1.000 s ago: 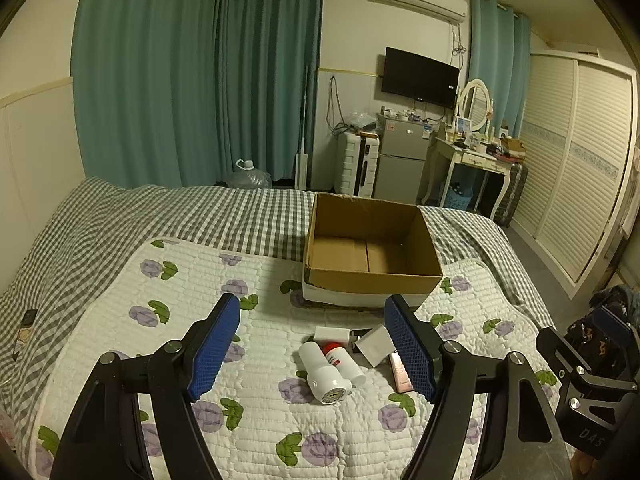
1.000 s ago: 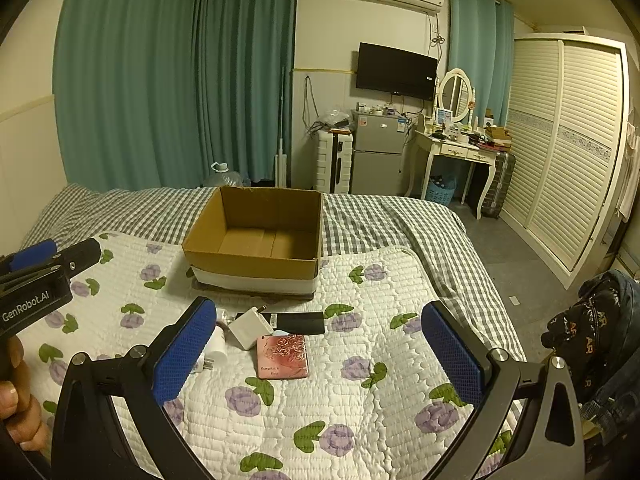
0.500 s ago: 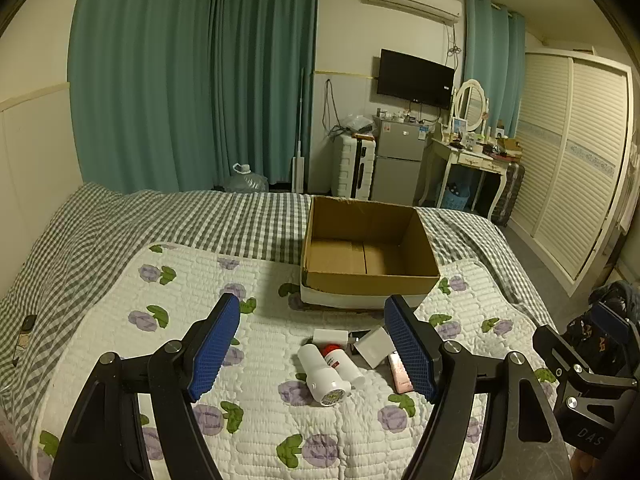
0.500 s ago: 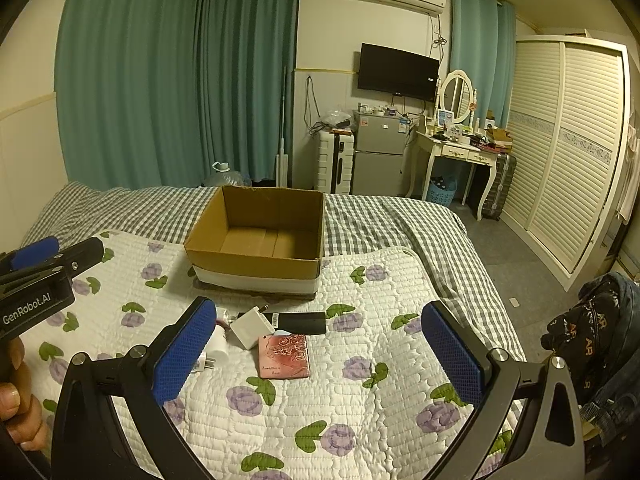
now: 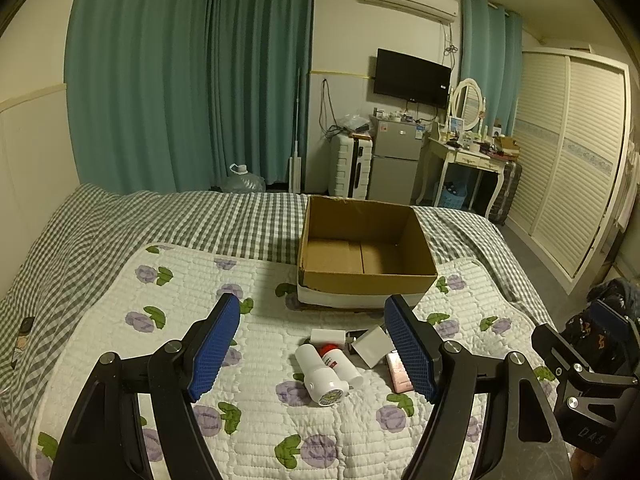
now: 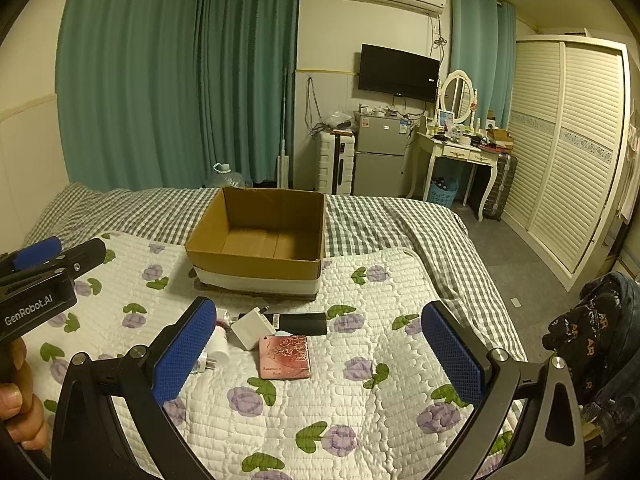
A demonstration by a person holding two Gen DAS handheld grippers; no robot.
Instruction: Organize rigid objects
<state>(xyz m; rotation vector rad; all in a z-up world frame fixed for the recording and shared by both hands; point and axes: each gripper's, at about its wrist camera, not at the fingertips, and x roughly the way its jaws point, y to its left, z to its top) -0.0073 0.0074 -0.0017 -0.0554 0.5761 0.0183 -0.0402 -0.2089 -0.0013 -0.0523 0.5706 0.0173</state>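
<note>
An open, empty cardboard box [image 5: 366,248] [image 6: 260,240] stands on the bed. In front of it lie small rigid objects: a white bottle [image 5: 320,374], a red-capped bottle [image 5: 338,362], a flat white box [image 5: 327,336], a white charger [image 5: 372,346] [image 6: 249,327], a pink tin [image 6: 285,357] [image 5: 398,366] and a black flat object [image 6: 302,323]. My left gripper [image 5: 314,346] is open and empty, above the quilt just short of the bottles. My right gripper [image 6: 320,354] is open and empty, around the view of the pink tin from above.
A floral quilt [image 6: 340,400] covers a checked bedspread [image 5: 160,228]. A dark bag [image 6: 596,344] lies at the right bed edge. Fridge [image 6: 380,160], suitcase [image 5: 348,166], dressing table [image 6: 460,152] and wardrobe [image 6: 568,140] stand beyond the bed.
Both cameras have tilted up slightly, so the box and objects sit a little lower in view. Both grippers stay open; nothing on the bed has moved.
</note>
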